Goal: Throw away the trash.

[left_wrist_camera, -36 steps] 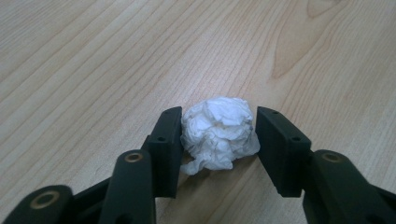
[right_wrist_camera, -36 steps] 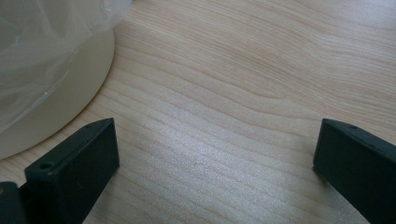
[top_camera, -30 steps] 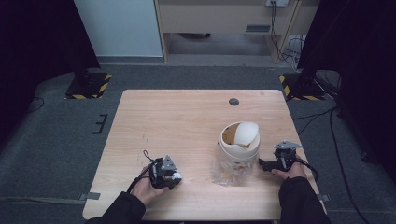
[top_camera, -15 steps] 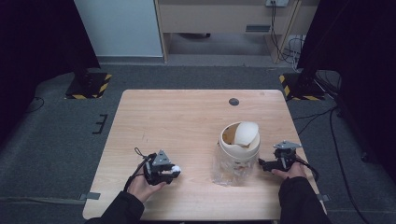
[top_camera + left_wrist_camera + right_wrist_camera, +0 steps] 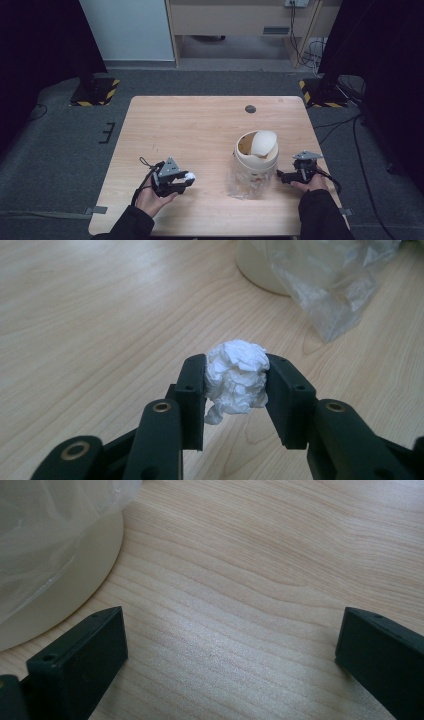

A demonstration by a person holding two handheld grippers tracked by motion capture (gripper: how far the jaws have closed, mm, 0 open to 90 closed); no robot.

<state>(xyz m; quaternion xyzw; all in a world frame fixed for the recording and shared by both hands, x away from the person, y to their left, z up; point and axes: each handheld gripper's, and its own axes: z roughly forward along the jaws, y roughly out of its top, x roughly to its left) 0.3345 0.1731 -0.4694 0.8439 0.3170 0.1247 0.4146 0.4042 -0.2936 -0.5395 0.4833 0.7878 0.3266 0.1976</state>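
Here, a crumpled white paper ball [image 5: 235,375] is clamped between the jaws of the left gripper [image 5: 172,176], held over the tabletop [image 5: 200,125] near its front left part. A cream bin [image 5: 256,150] lined with a clear plastic bag [image 5: 340,285] stands to the ball's right. The right gripper [image 5: 300,170] is kept just beside the bin, its jaws spread wide with nothing between them.

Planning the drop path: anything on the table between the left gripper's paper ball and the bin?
Nothing: high view shows bare table between paper ball and bin.
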